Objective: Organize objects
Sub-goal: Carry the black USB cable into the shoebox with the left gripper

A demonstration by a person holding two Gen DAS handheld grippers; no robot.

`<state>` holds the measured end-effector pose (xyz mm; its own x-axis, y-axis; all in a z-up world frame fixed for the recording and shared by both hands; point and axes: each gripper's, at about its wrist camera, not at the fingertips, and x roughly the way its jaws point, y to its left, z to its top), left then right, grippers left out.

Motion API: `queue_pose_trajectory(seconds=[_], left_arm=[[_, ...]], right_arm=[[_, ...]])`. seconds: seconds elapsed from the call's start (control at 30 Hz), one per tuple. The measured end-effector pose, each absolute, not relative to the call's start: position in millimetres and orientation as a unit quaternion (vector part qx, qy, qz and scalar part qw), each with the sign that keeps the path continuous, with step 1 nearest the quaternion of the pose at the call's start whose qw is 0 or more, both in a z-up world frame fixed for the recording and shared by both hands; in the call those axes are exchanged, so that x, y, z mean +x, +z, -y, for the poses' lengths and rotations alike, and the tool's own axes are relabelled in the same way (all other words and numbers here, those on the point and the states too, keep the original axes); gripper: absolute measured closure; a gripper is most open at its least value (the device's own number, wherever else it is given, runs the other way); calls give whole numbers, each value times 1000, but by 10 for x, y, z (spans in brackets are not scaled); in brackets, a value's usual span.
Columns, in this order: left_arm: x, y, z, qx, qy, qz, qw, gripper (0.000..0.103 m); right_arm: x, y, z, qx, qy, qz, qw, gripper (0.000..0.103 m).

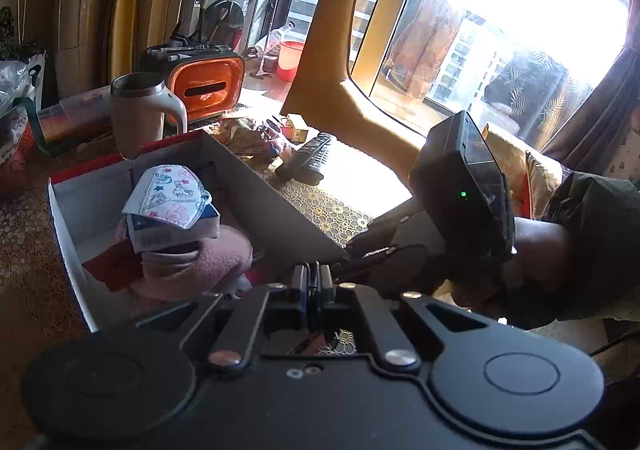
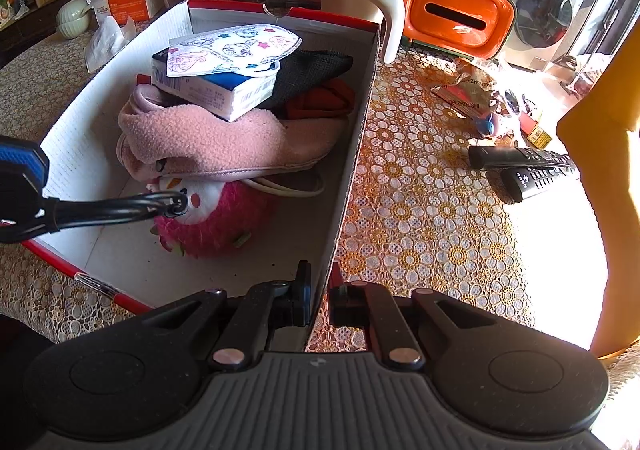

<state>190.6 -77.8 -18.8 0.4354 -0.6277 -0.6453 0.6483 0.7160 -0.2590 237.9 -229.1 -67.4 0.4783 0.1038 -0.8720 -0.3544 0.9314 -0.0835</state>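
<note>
Two closed fingers of the left gripper (image 1: 314,282) hold nothing at lower centre of the left wrist view; the cardboard box (image 1: 276,206) sits to their upper left, with remote controls (image 1: 306,160) beyond its far wall.

Right wrist view: the right gripper (image 2: 320,296) pinches the box's right wall at bottom centre. Inside lie a pink fleece (image 2: 208,138), small carton (image 2: 216,90), patterned mask (image 2: 236,48) and plush toy (image 2: 216,218). Remotes lie lengthwise at right, nearer this hand.

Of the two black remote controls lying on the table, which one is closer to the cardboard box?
The longer remote, lying farther from the camera; its end reaches nearer the box than the shorter remote beside it.
</note>
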Motion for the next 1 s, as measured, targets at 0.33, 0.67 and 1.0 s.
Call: queue_pose_trajectory(seconds=[0.33, 0.67, 1.0], left_arm=[[2216, -475, 941, 38, -368, -400, 839, 101], [2270, -685, 1031, 20, -378, -422, 824, 100], [2247, -821, 1042, 20, -371, -448, 813, 92]], right_arm=[[2380, -675, 2289, -126, 135, -493, 850, 95], [2381, -679, 2279, -124, 135, -493, 851, 95], [2380, -685, 2283, -123, 136, -492, 851, 95]])
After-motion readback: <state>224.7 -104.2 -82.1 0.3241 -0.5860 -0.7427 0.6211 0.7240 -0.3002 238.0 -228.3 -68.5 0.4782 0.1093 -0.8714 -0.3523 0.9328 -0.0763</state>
